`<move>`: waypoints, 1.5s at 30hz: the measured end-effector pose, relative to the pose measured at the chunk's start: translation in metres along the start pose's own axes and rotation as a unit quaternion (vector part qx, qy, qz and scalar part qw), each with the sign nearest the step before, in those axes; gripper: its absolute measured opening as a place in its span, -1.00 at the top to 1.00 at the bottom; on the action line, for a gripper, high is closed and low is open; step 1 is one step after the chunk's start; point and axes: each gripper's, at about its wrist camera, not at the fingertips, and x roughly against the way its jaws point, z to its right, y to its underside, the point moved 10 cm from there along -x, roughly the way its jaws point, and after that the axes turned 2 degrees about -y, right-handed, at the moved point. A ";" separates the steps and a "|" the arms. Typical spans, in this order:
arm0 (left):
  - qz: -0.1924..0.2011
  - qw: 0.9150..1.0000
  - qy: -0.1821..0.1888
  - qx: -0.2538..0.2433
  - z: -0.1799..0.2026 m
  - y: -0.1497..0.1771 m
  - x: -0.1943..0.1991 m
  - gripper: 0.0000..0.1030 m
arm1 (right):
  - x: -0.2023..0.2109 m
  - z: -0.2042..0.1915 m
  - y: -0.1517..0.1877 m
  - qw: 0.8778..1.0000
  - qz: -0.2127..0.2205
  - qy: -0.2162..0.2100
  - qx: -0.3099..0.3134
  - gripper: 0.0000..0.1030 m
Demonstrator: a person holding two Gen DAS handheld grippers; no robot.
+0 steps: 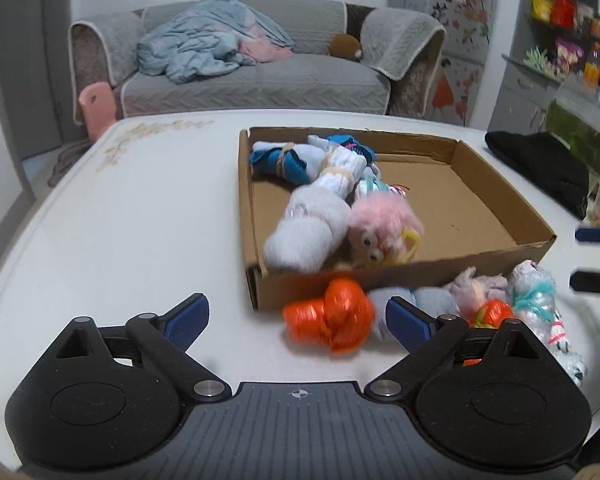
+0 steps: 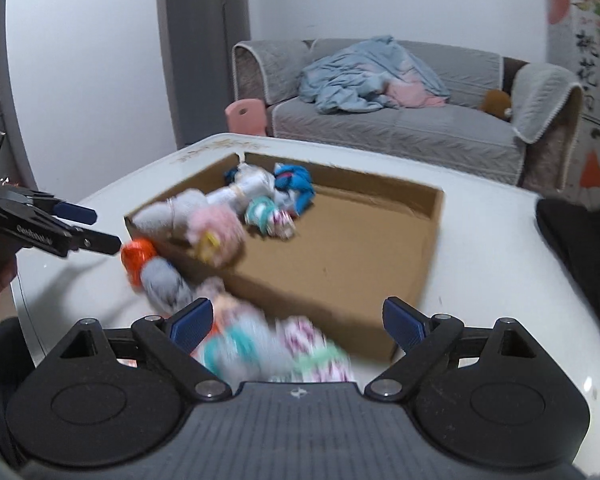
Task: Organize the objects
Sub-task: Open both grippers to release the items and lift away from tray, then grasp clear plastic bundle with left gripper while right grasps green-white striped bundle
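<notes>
A shallow cardboard box [image 1: 420, 276] sits on the white table [image 1: 140, 220]. Its left side holds rolled sock bundles: white [image 1: 308, 236], fluffy pink [image 1: 384, 228] and blue [image 1: 284, 160]. Outside its near wall lie an orange bundle [image 1: 332, 316], a grey one [image 1: 432, 300], a lilac one [image 1: 480, 286] and a white-and-teal one [image 1: 536, 292]. My left gripper [image 1: 298, 316] is open just short of the orange bundle, gripping nothing. My right gripper [image 2: 298, 320] is open above a blurred teal-and-white bundle [image 2: 260, 352], its pads clear of it. The left gripper [image 2: 88, 228] shows at the left beside the orange bundle [image 2: 138, 256].
A black cloth [image 1: 540, 168] lies on the table to the right of the box. Behind the table stand a grey sofa [image 1: 260, 80] with a blue blanket and a pink chair [image 1: 98, 108]. Shelves with packets [image 1: 572, 40] fill the far right.
</notes>
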 end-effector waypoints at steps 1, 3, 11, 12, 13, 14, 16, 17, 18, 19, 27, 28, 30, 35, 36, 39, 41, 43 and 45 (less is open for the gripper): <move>0.003 1.000 0.001 0.005 0.000 0.006 0.003 -0.88 | 0.002 0.000 0.008 1.000 0.004 0.003 -0.001 -0.76; 0.008 1.000 0.008 0.012 0.002 0.017 0.010 -0.88 | 0.007 -0.001 0.022 1.000 0.007 0.006 -0.003 -0.75; -0.014 0.997 0.079 -0.006 0.046 0.066 0.032 -0.89 | 0.002 -0.009 0.046 1.000 0.002 0.007 -0.011 -0.76; -0.015 0.996 0.085 -0.007 0.051 0.069 0.033 -0.89 | -0.001 -0.009 0.046 1.000 0.001 0.005 -0.013 -0.76; -0.016 0.996 0.092 -0.004 0.056 0.070 0.035 -0.89 | -0.002 -0.009 0.047 1.000 0.002 0.004 -0.012 -0.76; -0.016 0.995 0.099 0.001 0.059 0.072 0.037 -0.89 | -0.002 -0.009 0.048 1.000 0.003 0.004 -0.009 -0.76; -0.018 0.993 0.114 0.015 0.063 0.073 0.041 -0.91 | -0.003 -0.009 0.048 1.000 0.001 0.005 -0.009 -0.76; -0.020 0.992 0.122 0.019 0.066 0.073 0.042 -0.92 | -0.003 -0.009 0.048 1.000 0.002 0.007 -0.008 -0.76; -0.019 0.992 0.126 0.019 0.068 0.072 0.043 -0.92 | -0.003 -0.010 0.051 1.000 0.002 0.008 -0.005 -0.76; -0.017 0.992 0.126 0.016 0.071 0.071 0.044 -0.92 | -0.004 -0.011 0.051 1.000 0.001 0.009 -0.001 -0.76; -0.042 0.987 0.154 0.008 0.090 0.073 0.027 -0.91 | -0.001 -0.019 0.061 1.000 0.009 0.013 0.016 -0.69; -0.047 0.986 0.157 0.009 0.091 0.073 0.023 -0.88 | -0.001 -0.020 0.062 1.000 0.010 0.008 0.018 -0.65; -0.052 0.985 0.165 0.011 0.094 0.072 0.017 -0.80 | -0.002 -0.021 0.062 1.000 0.008 -0.006 0.023 -0.55; -0.059 0.982 0.180 0.007 0.097 0.067 0.013 -0.39 | -0.008 -0.023 0.065 0.999 -0.009 -0.026 0.028 -0.43; -0.061 0.981 0.186 0.002 0.099 0.067 0.013 -0.31 | -0.008 -0.025 0.065 0.999 -0.009 -0.028 0.033 -0.42; -0.061 0.980 0.190 -0.013 0.103 0.069 0.013 -0.16 | -0.010 -0.030 0.066 0.998 -0.018 -0.026 0.049 -0.47; -0.060 0.980 0.190 -0.016 0.102 0.069 0.012 -0.05 | -0.009 -0.031 0.065 0.998 -0.019 -0.031 0.052 -0.45; -0.062 0.980 0.190 -0.014 0.099 0.067 0.011 0.00 | -0.008 -0.031 0.065 0.998 -0.019 -0.033 0.053 -0.27; -0.060 0.981 0.185 -0.014 0.095 0.065 0.011 0.02 | -0.007 -0.030 0.063 0.998 -0.016 -0.032 0.051 -0.15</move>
